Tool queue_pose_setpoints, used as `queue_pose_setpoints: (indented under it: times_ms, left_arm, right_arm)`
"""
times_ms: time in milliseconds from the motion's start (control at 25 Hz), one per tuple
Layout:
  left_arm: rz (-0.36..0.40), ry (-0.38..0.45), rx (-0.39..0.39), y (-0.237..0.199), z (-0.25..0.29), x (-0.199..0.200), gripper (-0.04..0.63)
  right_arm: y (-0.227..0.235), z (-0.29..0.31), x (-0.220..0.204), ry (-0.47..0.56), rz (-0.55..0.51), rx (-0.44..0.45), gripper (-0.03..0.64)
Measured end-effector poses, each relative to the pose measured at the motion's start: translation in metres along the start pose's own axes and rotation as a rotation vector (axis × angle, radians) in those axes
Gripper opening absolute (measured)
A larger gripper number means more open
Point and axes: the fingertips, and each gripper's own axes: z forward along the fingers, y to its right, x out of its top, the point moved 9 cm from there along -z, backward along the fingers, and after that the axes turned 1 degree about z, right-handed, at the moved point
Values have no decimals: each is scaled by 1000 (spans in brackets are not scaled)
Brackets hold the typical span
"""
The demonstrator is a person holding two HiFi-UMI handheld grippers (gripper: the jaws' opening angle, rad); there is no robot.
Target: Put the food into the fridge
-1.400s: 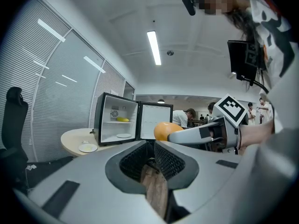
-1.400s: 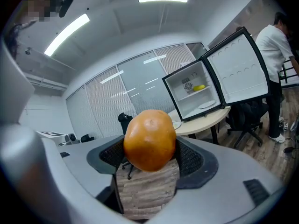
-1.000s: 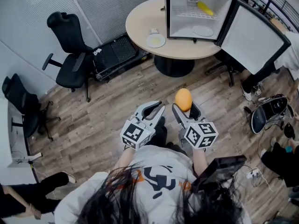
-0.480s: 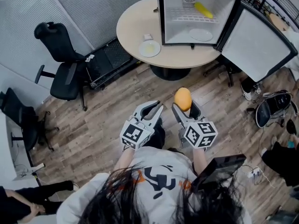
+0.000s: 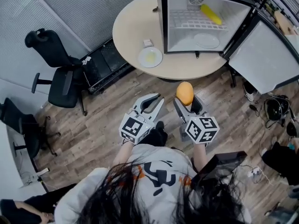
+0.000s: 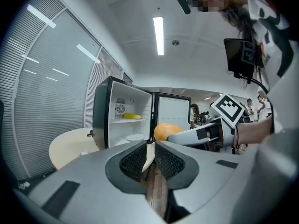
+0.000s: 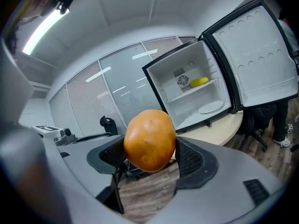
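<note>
**Trainee:** State the condition of both grippers.

**Instructor:** The right gripper has its jaws clamped on the orange fruit. The pads bear on the fruit's two sides, and most of it stands proud above the jaws. The left gripper carries nothing. Its jaws are drawn almost together, with only a thin slit between the pads.

**Trainee:** Why is the fruit held this way?

**Instructor:** Judged from the task, this is a carry posture. The fruit is held out in front of the body, over the wood floor, and points toward the fridge. It is well short of the cabinet. A side grip leaves the underside free, so the fruit can be set down on a flat surface. The fruit is round and smooth, so it may roll once it is released.

**Trainee:** Where can it go?

**Instructor:** The fridge stands on the round table. The fridge door is swung wide to the right. The upper shelf holds a yellow item. The bottom compartment holds a white plate, with bare floor beside it.

**Trainee:** What obstructs the approach?

**Instructor:** Nothing lies in the direct line. The table edge stands between the person and the opening, so a forward reach is required. On the tabletop, a second plate and a small white object sit left of the fridge, clear of the route. An office chair stands well apart on the left.
</note>
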Motion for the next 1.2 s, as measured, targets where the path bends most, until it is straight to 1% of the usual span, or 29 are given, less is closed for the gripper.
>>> queue_pose_setpoints:
  times_ms: [120, 440, 800, 1000, 1200]
  left_arm:
    - [0, -7, -22, -17, 13, 1, 49]
    - [-14, 11, -72, -61, 45, 3, 49]
    - [-30, 25, -129, -77, 73, 6, 49]
    - [-48, 27, -127, -81, 83, 6, 49]
    - [-70, 35, -82, -92, 99, 6, 49]
  right_arm:
    - [6, 19, 7, -6, 5, -16, 341]
    - [8, 58, 27, -9, -9, -52, 341]
    - [16, 74, 40, -11, -6, -93, 341]
    - [24, 84, 50, -21, -9, -87, 341]
    - [43, 98, 63, -43, -33, -68, 341]
